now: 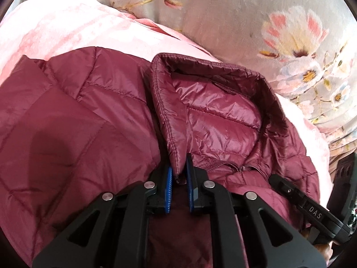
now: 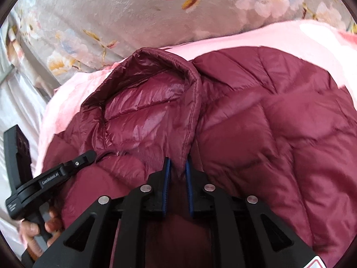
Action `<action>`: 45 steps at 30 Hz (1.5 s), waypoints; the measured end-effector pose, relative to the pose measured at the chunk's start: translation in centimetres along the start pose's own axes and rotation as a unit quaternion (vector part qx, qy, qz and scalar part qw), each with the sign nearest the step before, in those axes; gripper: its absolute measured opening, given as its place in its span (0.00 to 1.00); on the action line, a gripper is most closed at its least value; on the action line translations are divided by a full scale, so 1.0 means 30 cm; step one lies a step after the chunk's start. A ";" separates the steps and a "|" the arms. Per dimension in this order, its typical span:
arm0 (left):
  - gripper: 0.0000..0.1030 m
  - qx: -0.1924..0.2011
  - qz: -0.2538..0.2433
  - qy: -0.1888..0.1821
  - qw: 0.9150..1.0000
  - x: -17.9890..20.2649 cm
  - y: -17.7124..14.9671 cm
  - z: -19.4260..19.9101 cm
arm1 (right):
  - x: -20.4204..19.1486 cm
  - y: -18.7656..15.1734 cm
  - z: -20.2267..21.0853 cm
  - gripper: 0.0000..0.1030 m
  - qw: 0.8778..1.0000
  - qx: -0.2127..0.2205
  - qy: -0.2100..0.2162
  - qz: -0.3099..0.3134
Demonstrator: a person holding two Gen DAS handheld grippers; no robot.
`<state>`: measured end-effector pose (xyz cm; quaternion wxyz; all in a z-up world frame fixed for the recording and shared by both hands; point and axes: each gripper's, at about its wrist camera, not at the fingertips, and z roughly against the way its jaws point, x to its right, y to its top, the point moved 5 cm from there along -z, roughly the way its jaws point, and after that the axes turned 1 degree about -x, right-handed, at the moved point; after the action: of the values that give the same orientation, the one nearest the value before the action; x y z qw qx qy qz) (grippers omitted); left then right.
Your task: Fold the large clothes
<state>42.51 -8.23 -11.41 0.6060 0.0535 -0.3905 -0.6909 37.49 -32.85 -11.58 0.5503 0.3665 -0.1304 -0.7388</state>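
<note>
Your left gripper (image 1: pixel 179 176) has its blue pads (image 1: pixel 169 189) closed narrow on the bottom tip of the collar edge (image 1: pixel 177 169) of the maroon puffer jacket (image 1: pixel 89 120), fabric pinched between them. Your right gripper (image 2: pixel 178 174) is the same: narrow, pads (image 2: pixel 167 187) clamped on the other collar edge (image 2: pixel 178 167), right at the fingertips. Just ahead of both grippers the collar (image 1: pixel 214 82) stands up open, shiny lining (image 2: pixel 142 111) facing you, zipper end (image 1: pixel 214 164) just beyond the left pads. Outward, the quilted body spreads to the left of your left gripper and to the right of your right gripper. Each gripper shows in the other's view, near each other on the same neckline. Under the jacket is a pink blanket (image 1: pixel 67 26), and beyond that a grey floral cover (image 1: pixel 223 11). Step looks like: early, grabbing the neckline to straighten or lift the jacket before the first fold. Next move likely needs both grips kept tight and pulled evenly, so the slick shell doesn't slip out and the body lies flat; sleeves aren't visible, so I can't tell their layout.
</note>
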 end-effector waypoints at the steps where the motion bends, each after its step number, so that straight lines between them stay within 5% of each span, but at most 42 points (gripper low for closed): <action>1: 0.14 0.000 -0.004 -0.003 1.000 -0.001 -0.001 0.017 | 0.013 -0.010 0.022 0.10 1.000 -0.004 0.005 -0.002; 6: 0.13 -0.006 -0.008 0.010 1.000 -0.044 0.040 0.116 | 0.084 -0.016 0.124 0.15 0.999 -0.013 -0.020 -0.023; 11: 0.23 0.023 0.032 -0.002 0.999 -0.047 0.216 0.191 | 0.029 0.147 0.189 0.25 0.999 0.031 -0.020 -0.034; 13: 0.34 0.027 0.058 -0.029 0.997 -0.019 0.315 0.175 | 0.003 0.222 0.186 0.25 0.997 0.048 0.018 -0.061; 15: 0.34 0.030 0.087 -0.029 0.995 -0.015 0.381 0.142 | -0.015 0.315 0.152 0.25 0.992 0.066 0.050 -0.098; 21: 0.33 -0.017 0.166 -0.038 0.985 -0.015 0.475 -0.053 | -0.016 0.462 0.020 0.26 0.987 0.084 0.020 -0.135; 27: 0.31 -0.080 0.115 -0.009 0.990 0.018 0.412 -0.187 | -0.056 0.416 -0.130 0.25 0.999 0.009 -0.012 -0.049; 32: 0.16 -0.112 0.073 0.012 0.991 -0.029 0.329 -0.203 | -0.044 0.332 -0.127 0.24 0.999 -0.018 -0.032 0.008; 45: 0.13 -0.025 -0.090 0.083 0.992 0.025 0.209 -0.201 | -0.021 0.272 -0.170 0.17 0.995 -0.011 -0.084 0.051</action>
<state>50.62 -11.51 -11.47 0.5731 0.1306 -0.3149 -0.7452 46.91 -34.13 -10.02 0.5788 0.2899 -0.1864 -0.7391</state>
